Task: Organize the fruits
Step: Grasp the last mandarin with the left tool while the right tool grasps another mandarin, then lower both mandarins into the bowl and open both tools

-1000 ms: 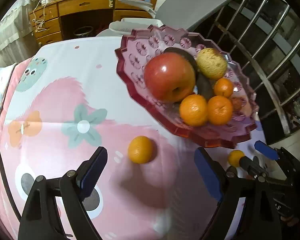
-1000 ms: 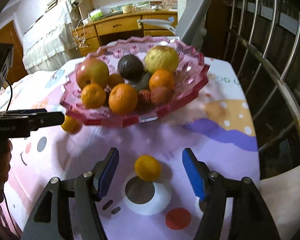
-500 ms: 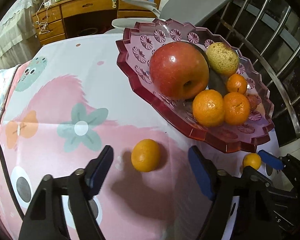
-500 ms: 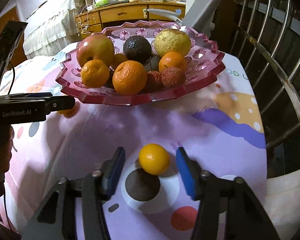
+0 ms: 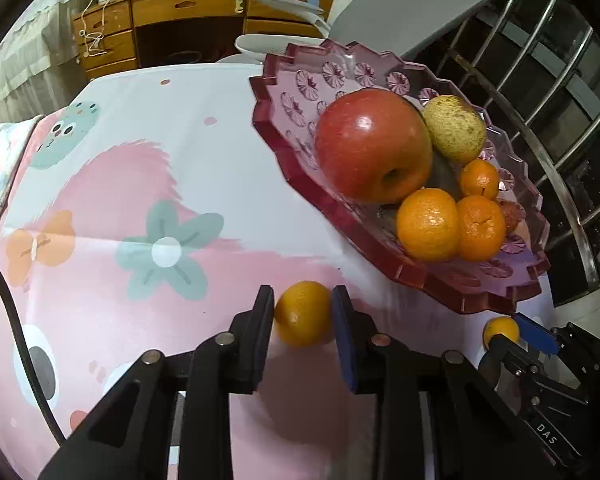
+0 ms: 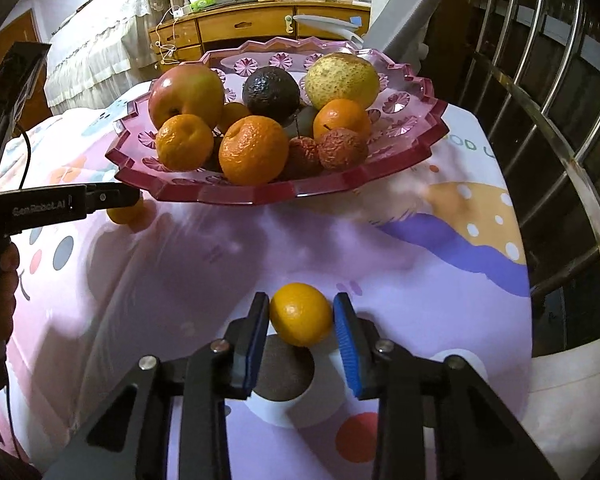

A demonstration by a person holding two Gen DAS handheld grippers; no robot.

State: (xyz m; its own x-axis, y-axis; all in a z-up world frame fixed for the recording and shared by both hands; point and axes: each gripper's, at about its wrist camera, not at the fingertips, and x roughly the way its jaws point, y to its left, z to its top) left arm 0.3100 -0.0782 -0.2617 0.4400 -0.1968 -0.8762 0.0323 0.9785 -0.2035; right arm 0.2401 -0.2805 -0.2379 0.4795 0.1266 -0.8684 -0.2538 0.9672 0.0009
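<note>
A: Since a second ago both your grippers have gone from wide apart to narrow. Your left gripper (image 5: 303, 312) now has its pads against both sides of an orange (image 5: 303, 313) on the cloth (image 5: 140, 168).

B: And the right?

A: Your right gripper (image 6: 301, 314) is closing, with the pads already touching the second orange (image 6: 301, 314), which sits on the cloth at the edge of a dark printed dot.

B: Any writing?

A: "GenRobot.AI" on the side of your left gripper in the right wrist view, and "DAS" on the right one, seen upside down in the left wrist view. Purple letters on the cloth beyond the bowl (image 6: 284, 194) are cut off and I cannot read them.

B: Which way do the oranges point?

A: Both are nearly round, so no long axis shows. The left one's stem dimple faces the camera, low on its left; on the right one I cannot tell.

B: Further out?

A: The pink bowl stands behind both oranges, holding an apple (image 6: 186, 94), more oranges, an avocado (image 6: 271, 93) and a pear (image 6: 342, 80).
</note>
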